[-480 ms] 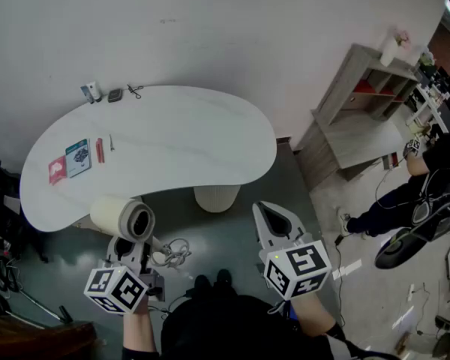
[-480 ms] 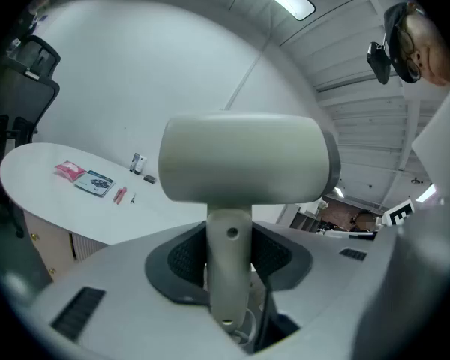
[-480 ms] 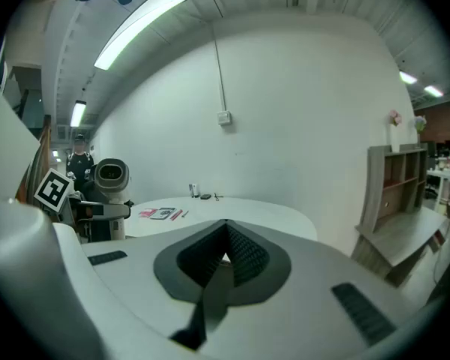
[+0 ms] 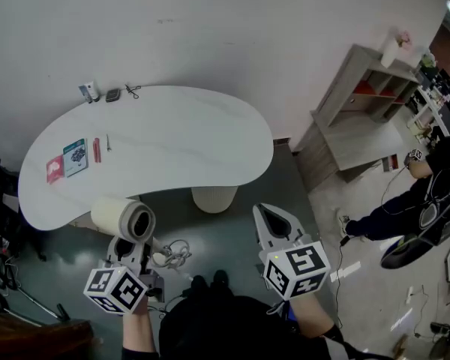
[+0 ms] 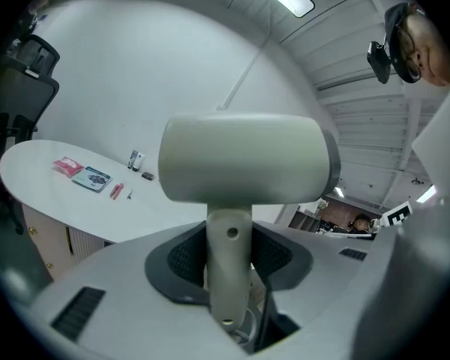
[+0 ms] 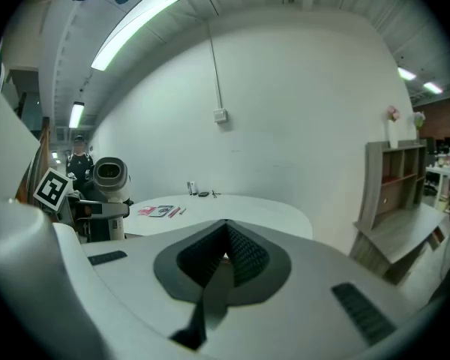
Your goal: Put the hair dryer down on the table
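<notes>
- While the dryer [image 5: 244,160] hangs off the surface [image 4: 187,145], near its 7 o'clock edge, the left hand-held gripper [image 5: 229,265] grips its handle firmly, so the barrel sits level on top, probably ready for lowering.
- The right hand-held gripper [image 6: 225,257], at 5 o'clock, is empty, its 2 jaws pressed together, apparently unneeded.

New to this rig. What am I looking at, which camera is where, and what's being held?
No robot: a person holds a claw tool in each hand. One picture looks down from a camera on the person's head; the other two ride on the claws. The left claw grips a cream hair dryer by its handle, not yet on the white table. The right claw is shut and empty. A red packet, a card and small bits lie on the table.
</notes>
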